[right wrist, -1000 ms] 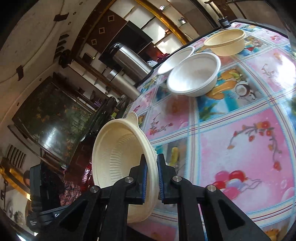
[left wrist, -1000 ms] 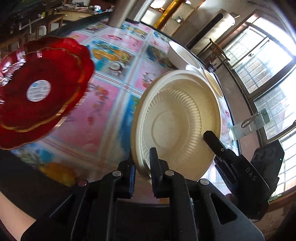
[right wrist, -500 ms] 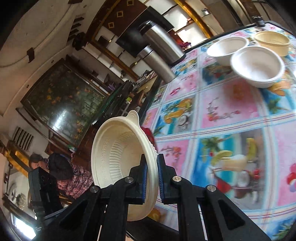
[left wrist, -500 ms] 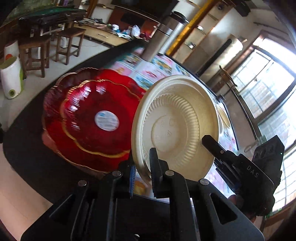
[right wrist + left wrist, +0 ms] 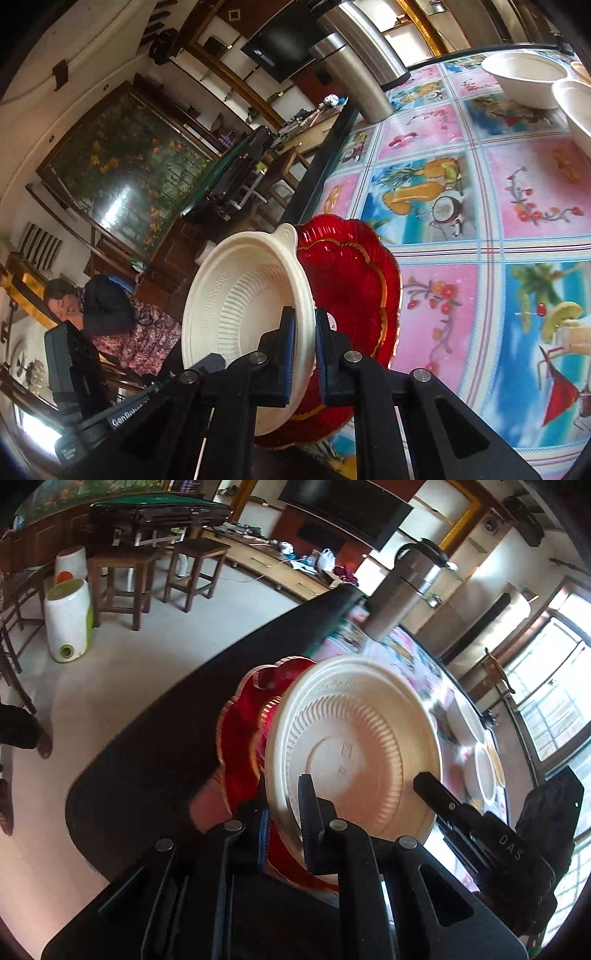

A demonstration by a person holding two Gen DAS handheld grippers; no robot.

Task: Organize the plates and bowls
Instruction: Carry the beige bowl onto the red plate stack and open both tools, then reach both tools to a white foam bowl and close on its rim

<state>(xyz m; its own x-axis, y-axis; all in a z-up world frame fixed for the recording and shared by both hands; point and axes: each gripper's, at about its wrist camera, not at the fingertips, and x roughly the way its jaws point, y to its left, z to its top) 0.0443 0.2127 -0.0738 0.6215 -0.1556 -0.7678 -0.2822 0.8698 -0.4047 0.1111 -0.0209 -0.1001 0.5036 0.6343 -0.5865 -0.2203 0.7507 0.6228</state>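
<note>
Both tools grip one cream disposable bowl (image 5: 243, 314) by opposite sides of its rim: the left tool (image 5: 282, 825) and the right tool (image 5: 304, 347) are each pinched narrow on it. The bowl is held in the air on edge, tilted, its opening facing the right camera and its ribbed underside (image 5: 354, 753) facing the left one, just above a red scalloped plate (image 5: 354, 280) at the desk's near corner. Farther along the patterned desk (image 5: 480, 206), white bowls (image 5: 524, 77) sit loose, so sorting appears barely begun.
</note>
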